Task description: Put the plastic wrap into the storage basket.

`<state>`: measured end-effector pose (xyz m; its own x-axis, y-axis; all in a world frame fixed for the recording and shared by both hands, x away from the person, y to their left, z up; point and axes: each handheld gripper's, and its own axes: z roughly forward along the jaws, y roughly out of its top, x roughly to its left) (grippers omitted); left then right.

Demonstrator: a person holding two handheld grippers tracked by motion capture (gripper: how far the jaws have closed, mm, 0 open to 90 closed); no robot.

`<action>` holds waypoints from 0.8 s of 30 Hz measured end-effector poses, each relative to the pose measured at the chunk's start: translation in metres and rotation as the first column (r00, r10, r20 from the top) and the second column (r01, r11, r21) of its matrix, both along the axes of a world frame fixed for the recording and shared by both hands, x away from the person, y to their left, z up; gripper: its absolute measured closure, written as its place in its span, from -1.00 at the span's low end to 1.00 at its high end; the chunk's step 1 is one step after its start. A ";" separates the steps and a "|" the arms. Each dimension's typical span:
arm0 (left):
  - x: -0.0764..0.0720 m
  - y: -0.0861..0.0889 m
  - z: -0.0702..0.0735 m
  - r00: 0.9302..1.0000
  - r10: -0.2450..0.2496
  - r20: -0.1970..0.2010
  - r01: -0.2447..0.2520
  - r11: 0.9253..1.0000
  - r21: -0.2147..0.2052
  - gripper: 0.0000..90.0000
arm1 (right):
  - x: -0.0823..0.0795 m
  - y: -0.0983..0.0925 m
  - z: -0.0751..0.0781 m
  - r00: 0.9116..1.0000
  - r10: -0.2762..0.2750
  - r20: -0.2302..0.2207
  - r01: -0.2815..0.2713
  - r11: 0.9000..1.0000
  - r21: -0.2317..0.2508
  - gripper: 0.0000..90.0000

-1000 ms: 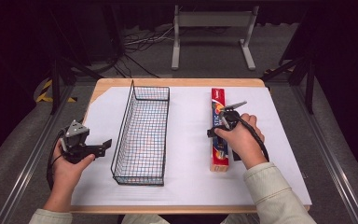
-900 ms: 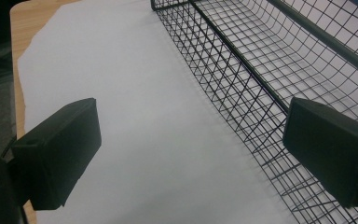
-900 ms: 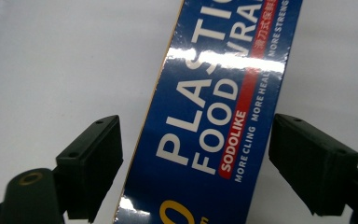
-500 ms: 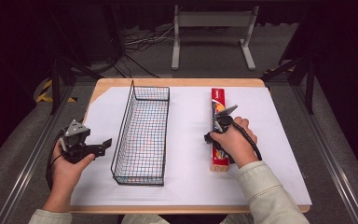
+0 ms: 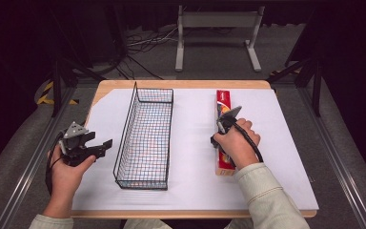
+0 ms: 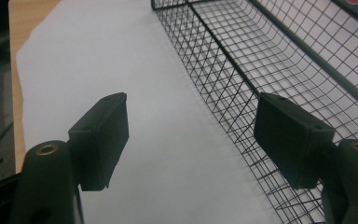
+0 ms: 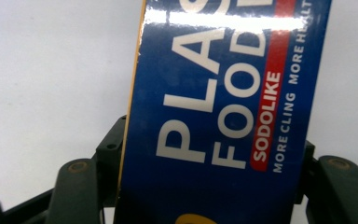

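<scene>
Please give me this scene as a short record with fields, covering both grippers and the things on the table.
surface: table under a white sheet
basket: wire basket, left of centre, nothing seen inside
box: long wrap box flat on the sheet, right of the basket
right gripper: over the box, jaws just closed, pads on its two long sides
left gripper: beside the basket's left wall, jaws just narrowed, nothing between them
likely next: box lifted toward the basket

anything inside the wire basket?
The wire basket holds nothing; white table cover shows through its mesh. The plastic food wrap box lies outside, to its right, partly covered by the right hand.
</scene>
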<state>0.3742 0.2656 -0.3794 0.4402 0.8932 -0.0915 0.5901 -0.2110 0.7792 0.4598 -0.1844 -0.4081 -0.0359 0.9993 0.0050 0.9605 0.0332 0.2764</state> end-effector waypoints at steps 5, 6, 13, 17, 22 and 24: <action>0.005 0.003 0.001 0.996 -0.024 -0.090 0.021 0.999 -0.041 -0.44 | -0.003 -0.017 0.006 1.000 0.003 0.030 -0.004 1.000 0.015 -0.10; 0.006 0.005 0.000 0.995 -0.034 -0.096 0.028 0.998 -0.059 -0.45 | -0.004 -0.021 0.009 0.999 0.006 0.039 -0.007 1.000 0.012 -0.09; 0.005 0.010 0.003 0.999 -0.046 -0.023 0.045 0.996 -0.077 -0.52 | -0.010 -0.044 0.023 0.995 0.050 0.091 -0.051 0.999 0.011 -0.08; 0.005 0.007 0.010 0.998 -0.047 -0.030 0.044 0.994 -0.101 -0.78 | -0.014 -0.050 0.032 0.989 0.096 0.113 -0.097 0.995 0.005 -0.08; 0.004 0.004 0.021 0.986 -0.166 -0.007 0.164 0.979 -0.125 -0.85 | -0.019 -0.054 0.050 0.980 0.161 0.121 -0.162 0.987 -0.001 -0.08; 0.005 -0.002 0.024 0.983 -0.181 -0.008 0.180 0.979 -0.092 -0.86 | -0.020 -0.056 0.060 0.977 0.173 0.128 -0.177 0.984 0.018 -0.09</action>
